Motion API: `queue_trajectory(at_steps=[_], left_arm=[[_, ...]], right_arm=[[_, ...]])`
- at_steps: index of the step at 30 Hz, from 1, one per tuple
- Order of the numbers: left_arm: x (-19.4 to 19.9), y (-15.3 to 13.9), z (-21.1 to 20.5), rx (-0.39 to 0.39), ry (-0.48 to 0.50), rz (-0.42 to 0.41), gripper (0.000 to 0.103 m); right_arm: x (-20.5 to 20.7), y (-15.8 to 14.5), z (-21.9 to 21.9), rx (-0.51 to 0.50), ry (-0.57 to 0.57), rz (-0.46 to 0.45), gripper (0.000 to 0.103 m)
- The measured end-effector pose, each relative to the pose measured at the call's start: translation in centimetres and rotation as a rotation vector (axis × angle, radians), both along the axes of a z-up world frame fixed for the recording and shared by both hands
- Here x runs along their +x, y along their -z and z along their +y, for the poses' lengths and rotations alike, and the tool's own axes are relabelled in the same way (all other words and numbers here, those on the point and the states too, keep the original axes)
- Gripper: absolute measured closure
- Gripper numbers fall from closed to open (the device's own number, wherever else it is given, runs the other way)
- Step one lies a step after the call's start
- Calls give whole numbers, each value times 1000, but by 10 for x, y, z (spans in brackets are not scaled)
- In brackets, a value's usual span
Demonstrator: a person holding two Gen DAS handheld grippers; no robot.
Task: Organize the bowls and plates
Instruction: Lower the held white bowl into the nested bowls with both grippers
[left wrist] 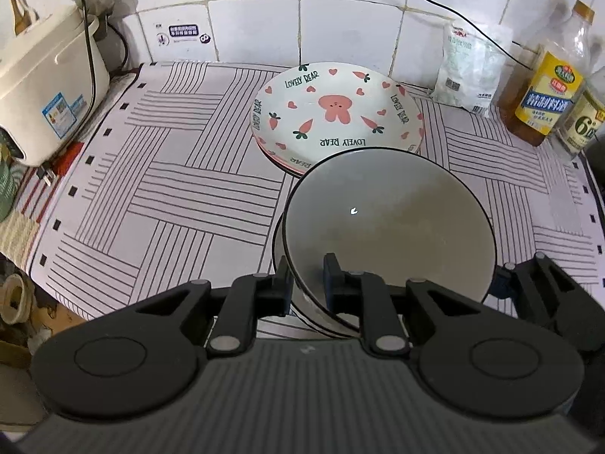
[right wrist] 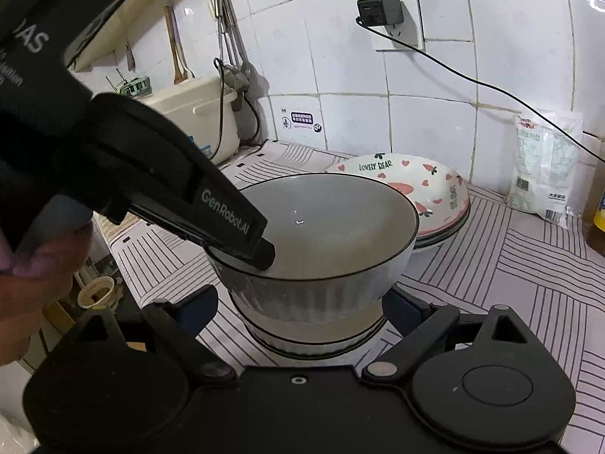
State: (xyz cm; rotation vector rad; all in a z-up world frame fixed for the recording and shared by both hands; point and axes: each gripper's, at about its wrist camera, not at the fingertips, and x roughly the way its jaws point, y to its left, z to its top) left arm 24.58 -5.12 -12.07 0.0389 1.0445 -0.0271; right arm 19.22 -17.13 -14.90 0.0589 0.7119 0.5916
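Note:
A grey bowl (left wrist: 389, 219) (right wrist: 332, 227) with a dark rim sits tilted inside a second matching bowl (left wrist: 279, 253) (right wrist: 314, 336) on the striped mat. My left gripper (left wrist: 308, 283) (right wrist: 261, 253) is shut on the upper bowl's near rim, one finger inside and one outside. My right gripper (right wrist: 302, 306) is open, its fingers (right wrist: 198, 306) flanking the base of the bowl stack, with a gap showing on the left side. Its arm also shows in the left wrist view (left wrist: 529, 283). Behind the bowls lies a stack of "Lovely Bear" plates (left wrist: 336, 109) (right wrist: 416, 189) printed with carrots and hearts.
A cream rice cooker (left wrist: 45, 87) (right wrist: 196, 113) stands at the back left, by the counter's left edge. A white bag (left wrist: 472, 68) (right wrist: 544, 166) and oil bottles (left wrist: 548, 87) line the tiled wall at right. A black cable runs from the wall socket (right wrist: 393, 19). A hand (right wrist: 34, 265) holds the left gripper.

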Motion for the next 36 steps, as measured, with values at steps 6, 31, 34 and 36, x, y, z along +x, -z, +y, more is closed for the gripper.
queue_trajectory(at_steps=[6, 31, 34, 36], left_arm=[[-3, 4, -13, 90, 24, -32, 88], [4, 18, -31, 217, 91, -15, 83], [6, 17, -31, 207, 116, 11, 80], [6, 16, -30, 201, 130, 23, 79]], right_arm=[[-2, 3, 7, -57, 0, -10, 7], [8, 20, 18, -129, -12, -8, 2], [7, 22, 15, -112, -16, -11, 2], [6, 23, 14, -103, -16, -17, 2]])
